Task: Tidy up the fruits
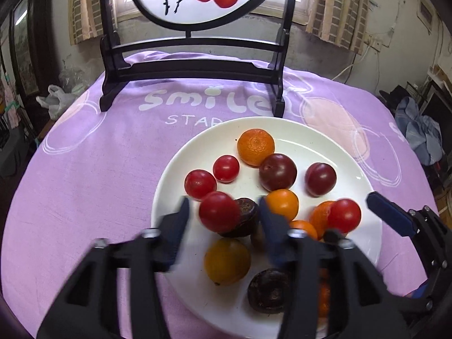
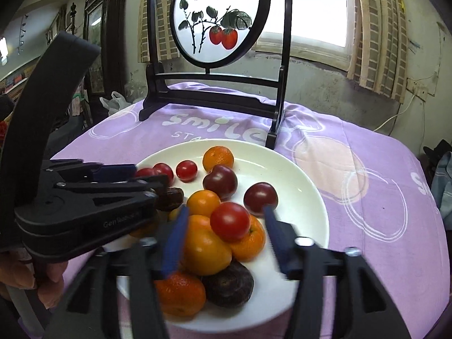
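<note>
Left wrist view only: a yellow fruit [image 1: 227, 261] lies near the front rim of the white plate [image 1: 305, 135], clear of the pile; a white plastic bag [image 1: 55, 100] sits off the table's left edge.
Right wrist view only: the painted round screen [image 2: 219, 17] shows whole, with its brushed characters, and a hand [image 2: 42, 279] grips the left tool's handle.
Fruit: all of it lies on the plate: mandarin [image 1: 255, 147], two dark plums [image 1: 278, 171], cherry tomatoes [image 1: 226, 168], orange fruits and dark wrinkled ones [image 1: 268, 289].
Surroundings: purple cloth [image 1: 84, 175] printed "smile"; the black screen stand [image 1: 195, 67] stands behind the plate, with curtained windows [image 2: 381, 28] beyond.
In the way: each tool's black body hides the plate's near edge; in the right wrist view the left tool covers the plate's left side.
Left gripper [image 1: 223, 212]: jaws parted, blurred; a red tomato [image 1: 219, 211] sits between the blue pads, and contact cannot be told.
Right gripper [image 2: 226, 223]: jaws parted around another red tomato [image 2: 230, 221] atop the orange pile; the pads stand just beside it, not pressing.
</note>
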Tool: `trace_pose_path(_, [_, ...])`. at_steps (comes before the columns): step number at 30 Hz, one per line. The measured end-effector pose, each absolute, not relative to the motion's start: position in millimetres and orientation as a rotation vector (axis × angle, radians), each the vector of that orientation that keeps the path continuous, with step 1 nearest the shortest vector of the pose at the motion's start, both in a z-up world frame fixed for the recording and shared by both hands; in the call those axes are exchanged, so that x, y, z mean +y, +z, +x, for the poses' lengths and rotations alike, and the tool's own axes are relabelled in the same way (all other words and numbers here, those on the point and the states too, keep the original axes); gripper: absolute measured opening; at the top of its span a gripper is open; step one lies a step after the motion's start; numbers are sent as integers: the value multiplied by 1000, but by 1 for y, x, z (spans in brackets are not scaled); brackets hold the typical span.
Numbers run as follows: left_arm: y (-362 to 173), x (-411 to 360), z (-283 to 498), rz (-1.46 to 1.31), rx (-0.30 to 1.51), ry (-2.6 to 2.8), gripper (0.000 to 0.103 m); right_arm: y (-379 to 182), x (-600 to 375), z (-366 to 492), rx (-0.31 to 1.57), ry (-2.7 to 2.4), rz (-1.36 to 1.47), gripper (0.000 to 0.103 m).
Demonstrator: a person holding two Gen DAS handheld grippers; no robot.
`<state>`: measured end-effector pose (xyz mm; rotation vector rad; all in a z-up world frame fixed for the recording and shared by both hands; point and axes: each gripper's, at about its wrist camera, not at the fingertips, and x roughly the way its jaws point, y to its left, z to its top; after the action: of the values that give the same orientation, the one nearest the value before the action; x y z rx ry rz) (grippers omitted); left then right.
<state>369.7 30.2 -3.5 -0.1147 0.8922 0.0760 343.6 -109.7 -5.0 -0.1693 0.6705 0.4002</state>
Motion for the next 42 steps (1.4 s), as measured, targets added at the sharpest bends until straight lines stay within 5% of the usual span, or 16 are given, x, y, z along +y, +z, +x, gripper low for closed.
trace_pose_path(1, [-2, 32, 368, -119, 876, 99, 78, -5, -110, 343, 661, 393, -170, 63])
trace_pose_path(10, [14, 27, 336, -89, 829, 86, 83, -1, -136, 318, 690, 384, -113, 64])
trace_pose_path(30, [10, 16, 201, -95, 845, 30, 88, 0, -166, 190, 715, 353, -98, 80])
trace_pose_path(42, [-8, -2, 172, -16, 836, 26, 92, -33, -181, 177, 771, 333, -63, 81])
